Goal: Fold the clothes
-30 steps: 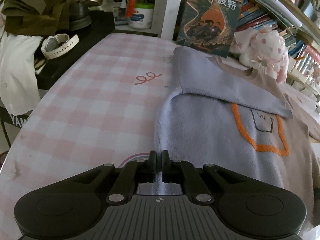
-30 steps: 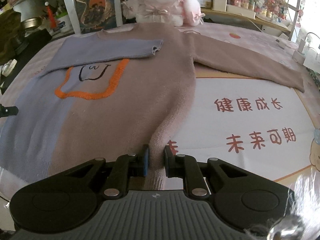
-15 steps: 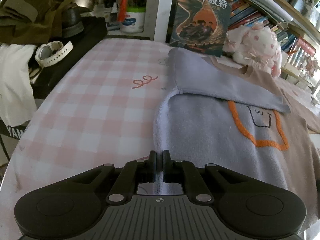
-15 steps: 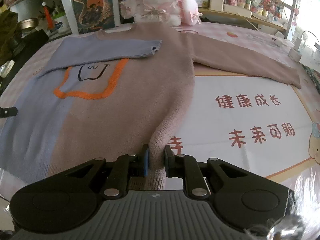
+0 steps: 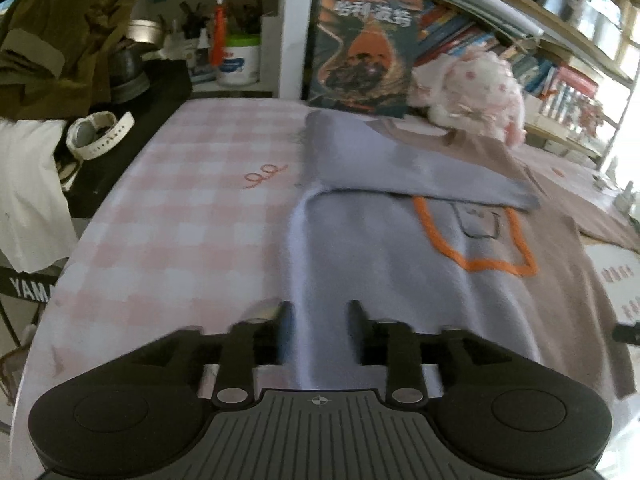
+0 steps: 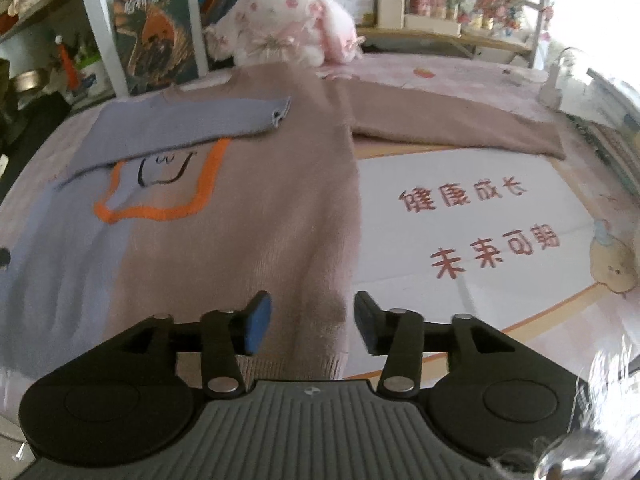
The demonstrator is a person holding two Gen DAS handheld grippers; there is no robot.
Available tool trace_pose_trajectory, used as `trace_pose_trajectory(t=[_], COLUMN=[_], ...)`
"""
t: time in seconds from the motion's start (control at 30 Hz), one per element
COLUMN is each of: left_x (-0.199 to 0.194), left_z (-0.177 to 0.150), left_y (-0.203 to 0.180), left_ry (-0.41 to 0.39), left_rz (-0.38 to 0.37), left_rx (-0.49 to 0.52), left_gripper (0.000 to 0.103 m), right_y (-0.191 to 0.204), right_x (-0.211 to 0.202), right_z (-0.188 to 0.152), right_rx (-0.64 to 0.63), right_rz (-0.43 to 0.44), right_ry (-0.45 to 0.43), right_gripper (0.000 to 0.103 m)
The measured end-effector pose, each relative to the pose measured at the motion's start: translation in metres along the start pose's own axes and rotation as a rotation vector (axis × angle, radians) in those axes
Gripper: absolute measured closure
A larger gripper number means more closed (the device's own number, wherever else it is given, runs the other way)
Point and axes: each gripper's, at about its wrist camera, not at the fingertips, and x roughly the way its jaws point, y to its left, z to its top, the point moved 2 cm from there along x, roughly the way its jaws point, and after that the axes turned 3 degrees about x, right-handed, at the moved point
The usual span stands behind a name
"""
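A sweater, lilac on one side and tan on the other with an orange outline motif, lies flat on the table (image 5: 376,240) (image 6: 256,220). Its lilac sleeve (image 6: 188,128) is folded across the chest; the tan sleeve (image 6: 452,124) stretches out to the right. My left gripper (image 5: 318,320) is open, its jaws on either side of the lilac hem corner. My right gripper (image 6: 312,320) is open, its jaws on either side of the tan hem corner. Neither holds the cloth.
The table has a pink checked cover (image 5: 192,208) and a white printed mat (image 6: 472,216). A book (image 5: 360,44) and a plush rabbit (image 6: 280,28) stand at the back. A dark side surface with a watch (image 5: 100,132) lies left. Shelves stand behind.
Both grippers were shut on the sweater's hem corners; now both have opened and let the hem go. The sweater lies a little closer and flatter.
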Motion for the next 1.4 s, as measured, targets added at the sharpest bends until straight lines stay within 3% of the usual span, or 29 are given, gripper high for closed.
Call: trace_pose_trajectory(t=[0.03,0.23,0.4,0.67,0.83,1.03,1.4], left_x=[-0.003,-0.012,-0.012,-0.001,0.007,0.017,0.036], left_z=[-0.002,-0.013,-0.018,-0.019,-0.015,-0.007,0.006], left_y=[-0.005,-0.032,-0.049,-0.064,-0.079,-0.103,-0.157], left_ry=[-0.006,-0.029,-0.037,-0.006,0.009,0.019,0.042], left_rz=[-0.011,-0.074,-0.122,-0.162,-0.136,-0.078,0.027], left_rx=[0.010,0.102,0.168,0.172,0.164,0.140,0.082], left_gripper=[0.052,0.039,0.037,0.037,0.037,0.029,0.028], right_y=[0.002,0.015,0.021,0.006,-0.005,-0.033,-0.129], right_x=[-0.004,-0.025,-0.036,-0.039,-0.033,-0.015,0.040], right_z=[0.000,-0.004,-0.012,-0.018,-0.014,0.004,0.088], right_rx=[-0.002,-0.043,-0.086,-0.053,-0.037,-0.014,0.075], right_rz=[-0.005,-0.033,-0.062,-0.104,-0.104,-0.080,-0.039], right_ry=[-0.014,-0.078,-0.084,-0.065,-0.054,-0.057,-0.063], right_gripper=[0.049,0.039,0.036,0.034,0.032,0.028,0.025])
